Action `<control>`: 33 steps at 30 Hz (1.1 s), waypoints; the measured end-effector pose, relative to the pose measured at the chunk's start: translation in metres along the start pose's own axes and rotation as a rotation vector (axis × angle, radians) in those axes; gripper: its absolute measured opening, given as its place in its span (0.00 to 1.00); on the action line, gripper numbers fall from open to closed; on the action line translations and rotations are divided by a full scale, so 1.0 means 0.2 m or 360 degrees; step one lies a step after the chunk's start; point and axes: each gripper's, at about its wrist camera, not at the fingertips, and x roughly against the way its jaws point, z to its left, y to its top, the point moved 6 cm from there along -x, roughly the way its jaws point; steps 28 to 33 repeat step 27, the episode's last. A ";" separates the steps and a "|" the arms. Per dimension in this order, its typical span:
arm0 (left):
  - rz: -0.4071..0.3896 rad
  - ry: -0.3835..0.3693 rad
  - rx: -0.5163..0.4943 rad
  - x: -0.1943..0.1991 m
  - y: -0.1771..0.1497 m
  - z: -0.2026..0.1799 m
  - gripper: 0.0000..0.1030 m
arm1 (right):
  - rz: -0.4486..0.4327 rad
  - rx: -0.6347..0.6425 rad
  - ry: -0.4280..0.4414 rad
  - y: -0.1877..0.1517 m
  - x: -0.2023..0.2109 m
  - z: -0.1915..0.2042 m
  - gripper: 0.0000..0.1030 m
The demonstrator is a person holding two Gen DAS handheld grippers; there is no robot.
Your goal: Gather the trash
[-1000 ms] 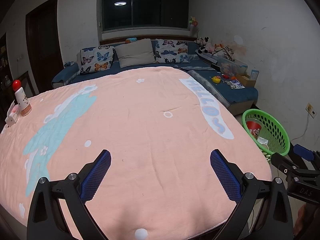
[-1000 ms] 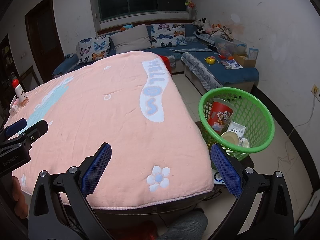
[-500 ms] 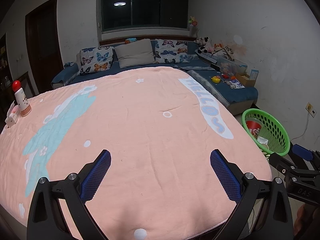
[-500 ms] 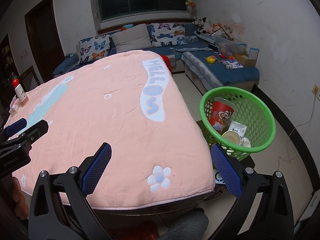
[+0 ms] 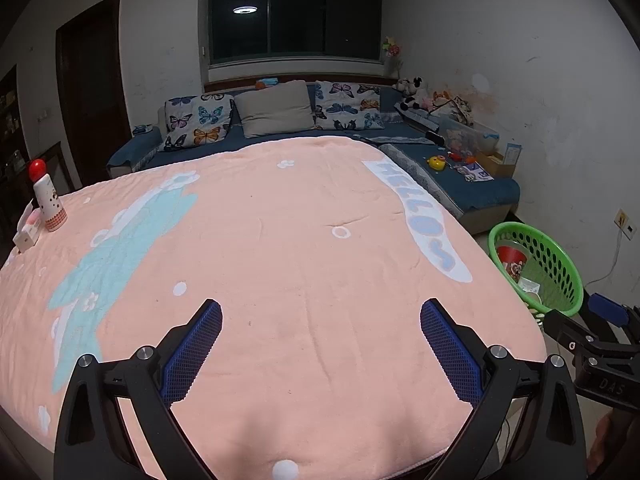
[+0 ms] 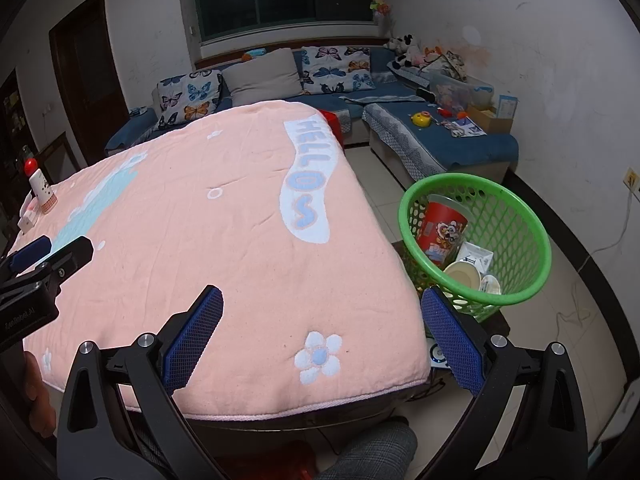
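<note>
the left gripper (image 5: 320, 344) hangs with jaws wide apart above the pink blanket (image 5: 280, 248). a white bottle with red cap (image 5: 47, 197) stands at the blanket's far left edge. the green basket (image 5: 560, 276) stands beyond its right edge.

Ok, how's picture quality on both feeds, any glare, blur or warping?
Left wrist: sharp, dim room, ceiling lamp reflected in the window, the pink blanket bulges from fisheye. Right wrist: same reflection, green basket evenly lit, corners vignetted black.

Left hand-held gripper (image 5: 321, 346) and right hand-held gripper (image 6: 322, 344) both gape wide, seemingly level, holding nothing
</note>
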 end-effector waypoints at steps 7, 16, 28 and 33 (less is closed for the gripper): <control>0.0013 0.0004 0.0014 -0.01 0.01 0.01 0.93 | -0.0004 -0.0001 0.0003 0.00 0.00 0.00 0.96; 0.0017 0.0000 0.0012 -0.01 0.00 0.01 0.93 | -0.0004 -0.0002 0.0004 0.00 0.00 0.00 0.96; 0.0023 -0.0005 0.0015 -0.01 0.00 0.02 0.93 | -0.0005 -0.0002 0.0002 0.00 0.00 0.00 0.96; 0.0023 -0.0005 0.0015 -0.01 0.00 0.02 0.93 | -0.0005 -0.0002 0.0002 0.00 0.00 0.00 0.96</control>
